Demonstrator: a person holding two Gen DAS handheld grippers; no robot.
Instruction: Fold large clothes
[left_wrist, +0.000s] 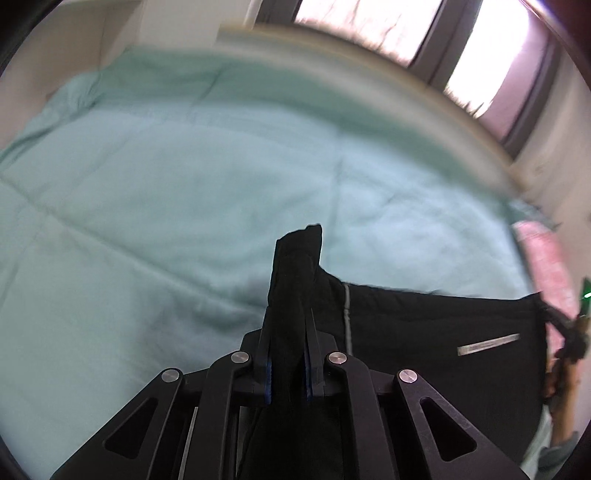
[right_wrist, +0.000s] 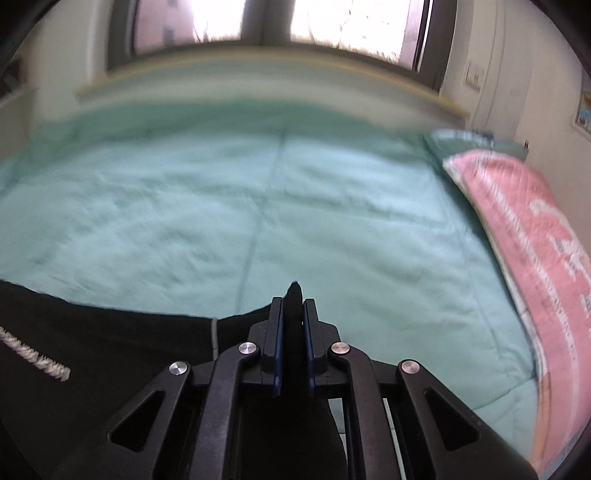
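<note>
Pinching a thick bunch of black cloth, the left gripper (left_wrist: 290, 325) has both fingers (left_wrist: 266, 350) pressed in on the fabric w/ blue pads just showing at their inner faces; a folded tongue of cloth sticks up past the tips; from there the black garment (left_wrist: 443, 332) stretches taut to the right, its top edge near level, w/ a pale seam line close to the gripper and a small whitish label further right; at the far right edge of that view the right gripper (left_wrist: 570, 332) is seen side-on, gripping the garment's other end, blurred. In the right wrist view the right gripper (right_wrist: 293, 317) is likewise clamped on black cloth, fingers (right_wrist: 275, 332) tight against it, a small tip of fabric poking above; garment (right_wrist: 110, 350) runs off to the left, w/ a whitish strip near the left edge. Beyond both, a pale green bedsheet (right_wrist: 221, 203) w/ crease lines covers the bed; a pink quilted pillow (right_wrist: 535, 229) lies along the right side; bright windows (right_wrist: 332, 22) sit at the far wall; both views are motion-blurred.
</note>
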